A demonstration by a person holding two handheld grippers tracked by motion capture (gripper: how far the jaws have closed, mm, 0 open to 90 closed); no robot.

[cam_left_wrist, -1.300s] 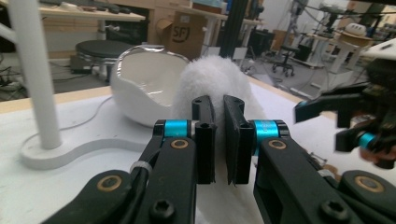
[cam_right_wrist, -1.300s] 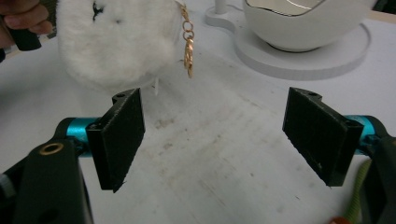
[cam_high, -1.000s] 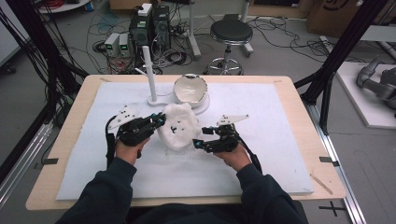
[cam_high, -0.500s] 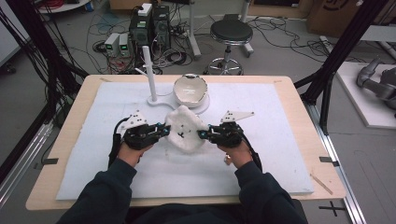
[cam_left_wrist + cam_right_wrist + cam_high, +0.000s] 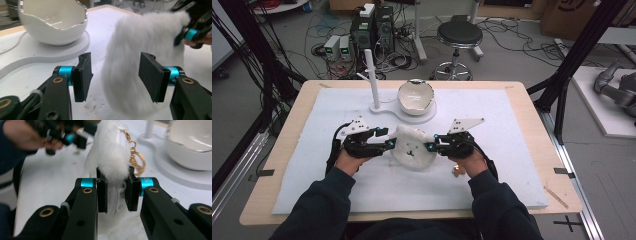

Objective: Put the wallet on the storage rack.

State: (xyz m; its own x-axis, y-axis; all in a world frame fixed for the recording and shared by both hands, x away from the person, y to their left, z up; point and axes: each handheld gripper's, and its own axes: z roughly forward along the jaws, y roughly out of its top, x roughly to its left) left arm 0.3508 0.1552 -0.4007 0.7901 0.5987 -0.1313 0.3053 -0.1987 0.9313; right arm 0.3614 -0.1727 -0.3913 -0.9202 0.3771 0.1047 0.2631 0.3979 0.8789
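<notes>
Your right tongs (image 5: 117, 192) pinch the fluffy pouch (image 5: 413, 148) by its edge and hold it up between both tongs, so your open left tongs (image 5: 113, 75), with the fluff sitting between their jaws, can probably grab the other side.

White fluffy pouch (image 5: 412, 148) with gold keyring (image 5: 137, 161); white bowl (image 5: 415, 95).
</notes>
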